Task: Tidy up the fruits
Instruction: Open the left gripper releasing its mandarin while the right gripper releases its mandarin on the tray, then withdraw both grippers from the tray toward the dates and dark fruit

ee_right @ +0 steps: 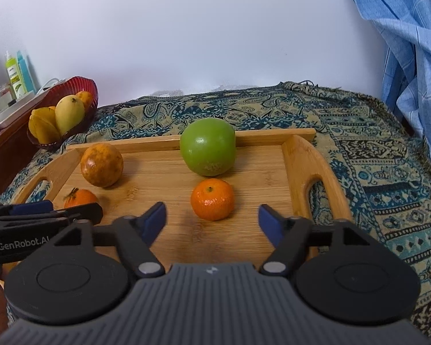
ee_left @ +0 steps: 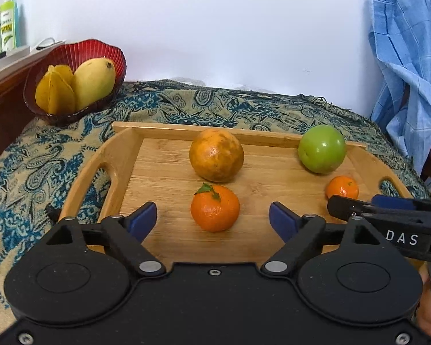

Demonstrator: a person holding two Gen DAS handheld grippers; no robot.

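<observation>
A wooden tray lies on the patterned cloth and holds a mottled orange, a green apple and two tangerines. My left gripper is open, its blue pads either side of the leafy tangerine without touching it. My right gripper is open too, and the plain tangerine rests on the tray just ahead of its pads, untouched. Both grippers hover side by side over the tray's near edge.
A red bowl with a mango and a starfruit stands at the back left. Behind it is a wooden ledge with bottles. A blue checked cloth hangs at the right.
</observation>
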